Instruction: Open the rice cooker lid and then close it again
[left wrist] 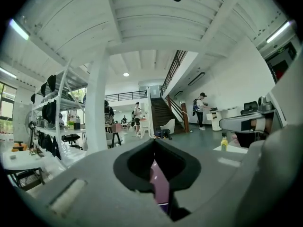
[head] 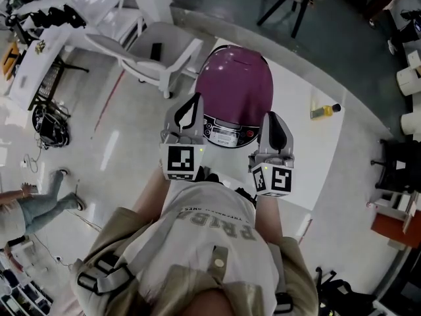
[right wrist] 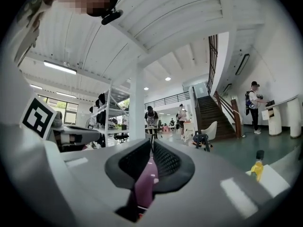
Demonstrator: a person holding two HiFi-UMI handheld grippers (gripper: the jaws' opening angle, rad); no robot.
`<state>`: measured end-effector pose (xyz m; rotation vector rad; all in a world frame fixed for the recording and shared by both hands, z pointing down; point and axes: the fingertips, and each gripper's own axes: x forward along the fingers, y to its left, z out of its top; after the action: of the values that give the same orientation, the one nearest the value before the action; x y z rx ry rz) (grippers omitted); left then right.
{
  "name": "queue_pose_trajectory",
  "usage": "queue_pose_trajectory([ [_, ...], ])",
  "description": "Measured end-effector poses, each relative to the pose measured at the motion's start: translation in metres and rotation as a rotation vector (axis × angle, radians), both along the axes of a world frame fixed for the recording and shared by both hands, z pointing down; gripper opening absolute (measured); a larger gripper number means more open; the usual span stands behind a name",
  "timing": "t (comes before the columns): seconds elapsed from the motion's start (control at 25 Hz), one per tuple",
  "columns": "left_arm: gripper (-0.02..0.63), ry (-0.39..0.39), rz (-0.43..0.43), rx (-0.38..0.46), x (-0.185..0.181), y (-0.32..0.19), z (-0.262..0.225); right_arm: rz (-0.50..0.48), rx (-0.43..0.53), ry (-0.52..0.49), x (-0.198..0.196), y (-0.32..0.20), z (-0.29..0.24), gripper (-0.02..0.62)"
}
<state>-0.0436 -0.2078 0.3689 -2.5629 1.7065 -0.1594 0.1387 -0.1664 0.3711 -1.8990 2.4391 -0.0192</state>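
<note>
A purple rice cooker (head: 237, 87) with its lid down stands on the white table (head: 309, 170), its grey control panel (head: 227, 133) facing me. My left gripper (head: 191, 110) is held level at the cooker's front left, jaws closed together with nothing between them. To the panel's right, my right gripper (head: 276, 129) is also level, its jaws likewise closed and empty. In the left gripper view the left gripper (left wrist: 154, 143) has its black pads meeting, and a strip of the purple cooker (left wrist: 158, 183) shows below them. The right gripper (right wrist: 151, 143) looks the same, over the purple cooker (right wrist: 144, 186).
A small yellow bottle (head: 324, 110) lies on the table to the cooker's right, also seen as the bottle (left wrist: 224, 142) and the bottle (right wrist: 257, 168). A white chair (head: 154, 54) stands beyond the table's far left corner. People stand far off in the hall.
</note>
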Motion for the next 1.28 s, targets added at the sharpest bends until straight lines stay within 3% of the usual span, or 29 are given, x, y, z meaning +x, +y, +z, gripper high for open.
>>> queue_pose_trajectory([
  [0.12,0.008,-0.002,-0.009,0.020,0.000,0.003,-0.004,0.021,0.010,0.010,0.001,0.002,-0.002,0.002],
  [0.6,0.008,-0.024,-0.004,0.024,-0.001,0.005,-0.005,0.046,0.037,0.016,0.003,0.006,-0.010,0.002],
  [1.28,0.008,-0.049,0.026,0.019,0.009,0.007,-0.002,0.057,0.066,0.119,-0.006,0.006,-0.015,0.000],
])
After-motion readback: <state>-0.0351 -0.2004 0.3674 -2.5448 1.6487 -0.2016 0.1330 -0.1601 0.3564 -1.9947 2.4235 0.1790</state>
